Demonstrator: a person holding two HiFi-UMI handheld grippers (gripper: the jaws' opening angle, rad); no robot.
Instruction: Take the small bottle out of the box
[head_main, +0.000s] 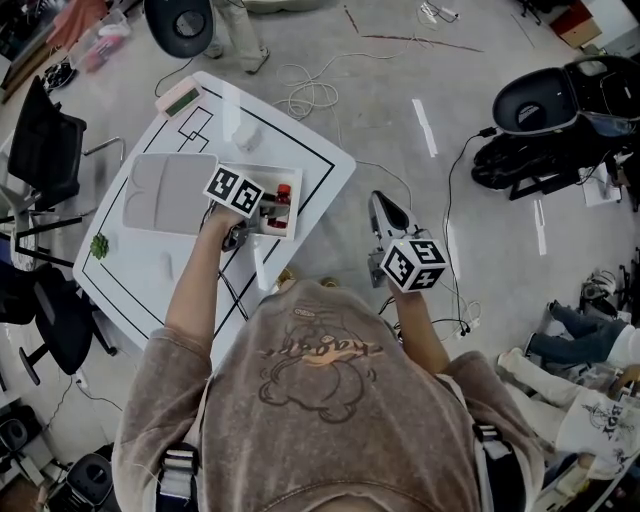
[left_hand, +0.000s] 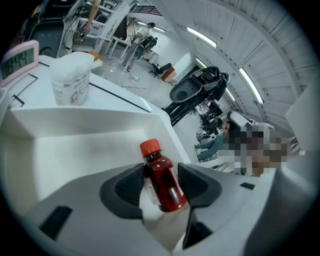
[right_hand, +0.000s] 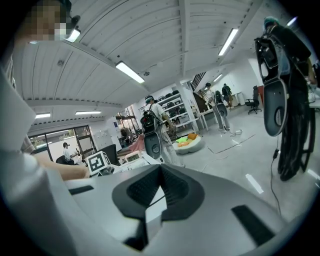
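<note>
A small red bottle (head_main: 283, 203) with a red cap stands tilted inside the open white box (head_main: 262, 172) on the white table (head_main: 315, 165). My left gripper (head_main: 268, 211) reaches into the box, and its dark pads sit against both sides of the bottle (left_hand: 161, 176). In the left gripper view the box wall (left_hand: 75, 125) rises behind the bottle. My right gripper (head_main: 386, 208) hangs off the table's right edge, over the floor, with its jaws together and nothing in them (right_hand: 161, 170).
A grey flat tray (head_main: 168, 192) lies left of the box. Behind the box stand a white cup (head_main: 245, 133) (left_hand: 71, 80) and a pink timer (head_main: 180, 100) (left_hand: 17, 60). A small green item (head_main: 99, 246) rests near the table's left edge. Black chairs (head_main: 45, 150) and cables surround the table.
</note>
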